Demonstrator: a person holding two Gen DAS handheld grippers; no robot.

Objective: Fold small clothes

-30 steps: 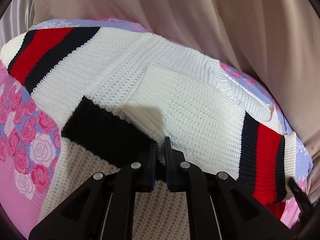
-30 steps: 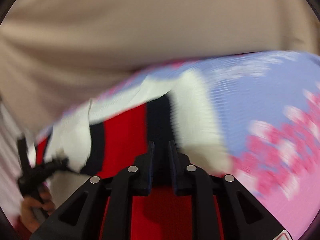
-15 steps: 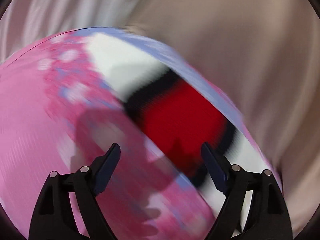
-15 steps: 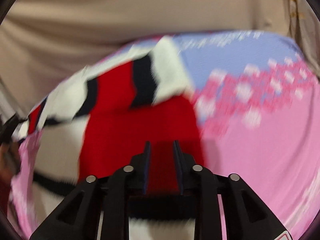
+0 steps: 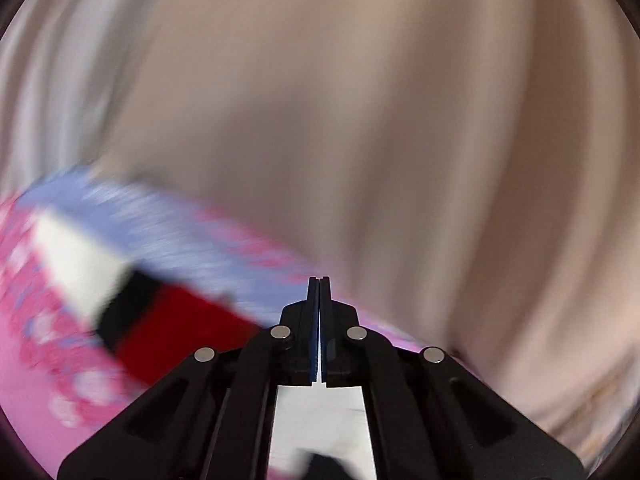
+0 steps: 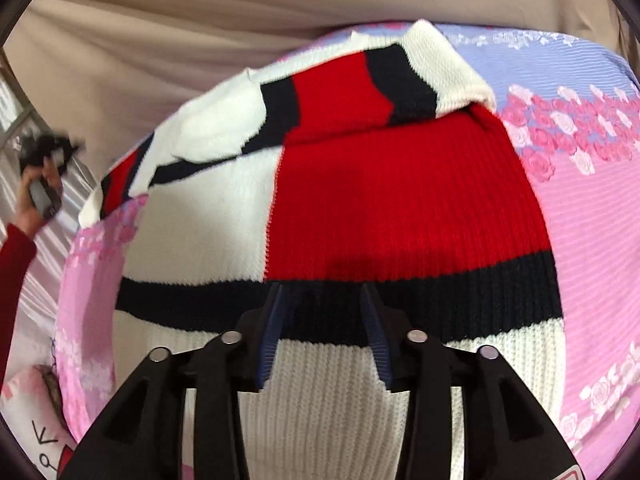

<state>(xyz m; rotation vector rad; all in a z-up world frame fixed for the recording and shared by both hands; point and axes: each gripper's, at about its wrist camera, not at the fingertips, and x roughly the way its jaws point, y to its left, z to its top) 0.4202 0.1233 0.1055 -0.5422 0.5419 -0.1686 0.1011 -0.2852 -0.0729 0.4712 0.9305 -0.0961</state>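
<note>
Sweater fold just landed

Our right gripper (image 6: 326,316) let go of the sweater (image 6: 400,208), fingers half-open above it; left gripper (image 5: 319,300) snapped closed, seemingly empty through the blur.

Bedsheet (image 6: 592,216) right of sweater (image 6: 400,200) bare, open for passage. Far side closed off by beige curtain (image 6: 200,32). Left edge crowded by hand (image 6: 34,200) gripping dark device. Left view blurred; curtain fills most.

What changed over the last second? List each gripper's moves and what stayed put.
The left gripper let go of the sweater, opened, swung away and is now shut on nothing, raised off to the side. The right gripper released its pinch on the red panel and now stands open above the dark stripe. The sweater stays on the floral sheet.
</note>
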